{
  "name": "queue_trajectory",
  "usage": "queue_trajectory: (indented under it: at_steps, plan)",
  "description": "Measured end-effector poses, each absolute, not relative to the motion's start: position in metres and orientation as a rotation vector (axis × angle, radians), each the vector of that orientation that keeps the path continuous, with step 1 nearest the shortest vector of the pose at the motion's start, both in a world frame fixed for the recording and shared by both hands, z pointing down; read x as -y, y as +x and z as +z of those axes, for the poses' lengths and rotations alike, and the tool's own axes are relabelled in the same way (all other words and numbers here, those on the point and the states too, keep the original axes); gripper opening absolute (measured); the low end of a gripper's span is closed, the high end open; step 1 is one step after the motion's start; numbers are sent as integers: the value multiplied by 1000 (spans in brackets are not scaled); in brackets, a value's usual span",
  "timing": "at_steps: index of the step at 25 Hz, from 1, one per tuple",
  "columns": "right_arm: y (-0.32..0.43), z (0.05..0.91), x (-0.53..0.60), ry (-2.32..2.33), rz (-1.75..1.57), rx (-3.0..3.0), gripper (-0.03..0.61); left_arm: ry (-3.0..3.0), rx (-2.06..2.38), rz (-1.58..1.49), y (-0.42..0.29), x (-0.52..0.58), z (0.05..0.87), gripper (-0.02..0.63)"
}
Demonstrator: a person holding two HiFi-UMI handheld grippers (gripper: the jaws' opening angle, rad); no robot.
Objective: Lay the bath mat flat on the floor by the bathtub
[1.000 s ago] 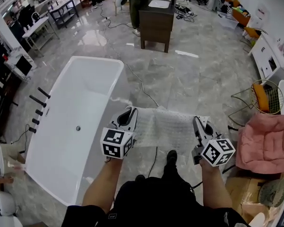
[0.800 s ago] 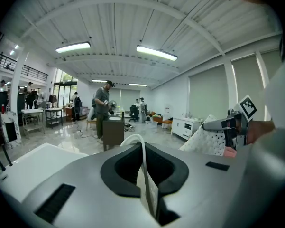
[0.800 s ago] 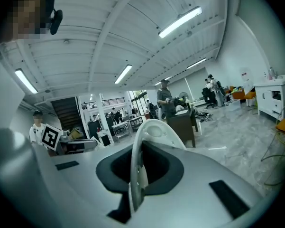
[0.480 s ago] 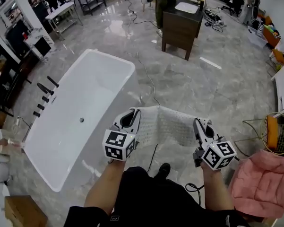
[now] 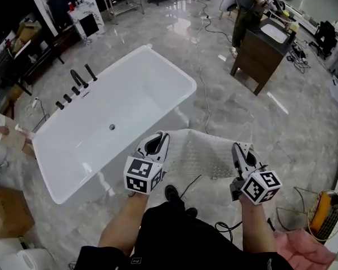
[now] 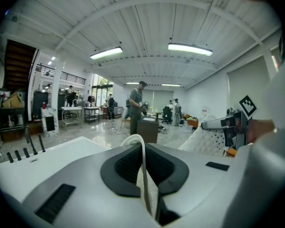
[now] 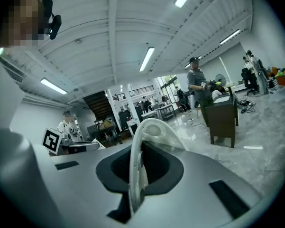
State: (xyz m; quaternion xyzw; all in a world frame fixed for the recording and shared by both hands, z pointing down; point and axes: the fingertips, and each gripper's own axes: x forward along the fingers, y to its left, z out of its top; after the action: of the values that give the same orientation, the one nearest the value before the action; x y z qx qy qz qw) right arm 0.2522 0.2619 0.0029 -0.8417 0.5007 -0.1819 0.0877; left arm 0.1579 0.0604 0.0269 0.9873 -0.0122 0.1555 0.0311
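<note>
Head view has you holding the bath mat (image 5: 201, 152) up in the air, stretched between both hands in front of your body. The left tongs (image 5: 160, 139) are clenched on its left edge and the right tongs (image 5: 239, 149) are clenched on its right edge. The white, dotted sheet sags a little between them and hangs clear of the grey marble floor (image 5: 242, 117). None of it is lying flat. The white bathtub (image 5: 129, 94) stands to the left and ahead, set at an angle, and its near side sits just beyond the left tongs. The mat's left corner overlaps that side of the tub from this angle, but you cannot tell from here whether they touch. Below the mat you can see your dark shoe (image 5: 171, 194) and a black cable (image 5: 189, 185) on the floor. In the left gripper view, a thin fold of the mat is pinched upright between the closed jaws and loops up past the tips. The rest of the mat runs off toward the right tongs at that picture's right. In the right gripper view, the jaws are closed on a rounded white fold of the mat in the same way. Farther off, a person (image 5: 248, 4) stands at a dark cabinet (image 5: 264, 52).
</note>
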Motion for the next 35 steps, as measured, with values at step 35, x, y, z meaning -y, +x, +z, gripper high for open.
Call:
queue_trajectory:
  at_steps: [35]
  plan:
    - [240,125,-31,-1802,-922,-2520,18,2522,1141,507,22,32,153,15]
